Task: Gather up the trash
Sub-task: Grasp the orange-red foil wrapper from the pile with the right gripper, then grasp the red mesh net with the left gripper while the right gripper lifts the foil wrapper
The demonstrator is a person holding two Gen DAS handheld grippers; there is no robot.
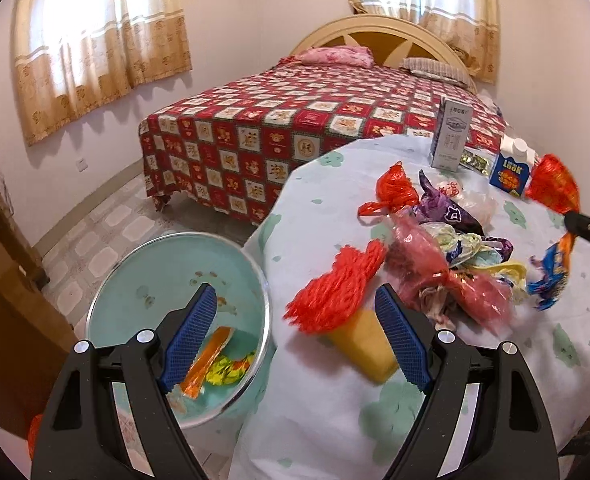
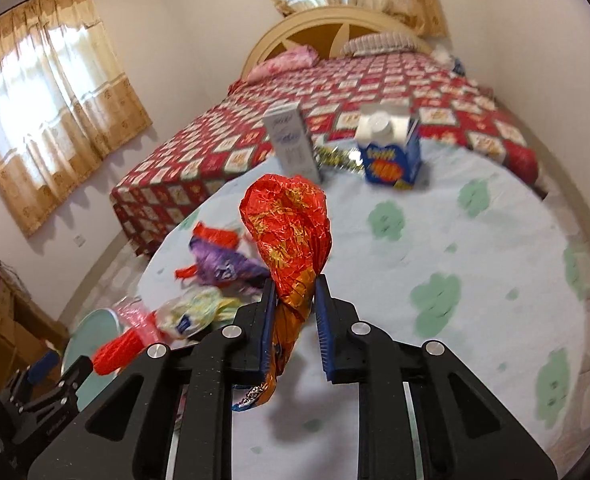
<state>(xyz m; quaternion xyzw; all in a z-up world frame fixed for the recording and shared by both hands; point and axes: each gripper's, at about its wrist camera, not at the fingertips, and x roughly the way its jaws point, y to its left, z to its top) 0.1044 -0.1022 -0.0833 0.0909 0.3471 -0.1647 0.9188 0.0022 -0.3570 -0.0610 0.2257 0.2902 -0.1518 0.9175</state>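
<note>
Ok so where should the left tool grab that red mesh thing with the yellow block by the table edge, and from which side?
Grip the red mesh at its bunched lower end, where it meets the yellow block. It lies flat and fanned, so the loose netting would likely slip. Come from the table edge side: the open left tool already straddles it there, next to the bin.

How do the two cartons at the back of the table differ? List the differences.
The grey carton is tall, slim and pale; the blue carton is shorter, squatter and bright, with yellow lettering. The blue carton has a white screw cap on a sloped top; no cap shows on the grey carton. Both stand upright on the table.
</note>
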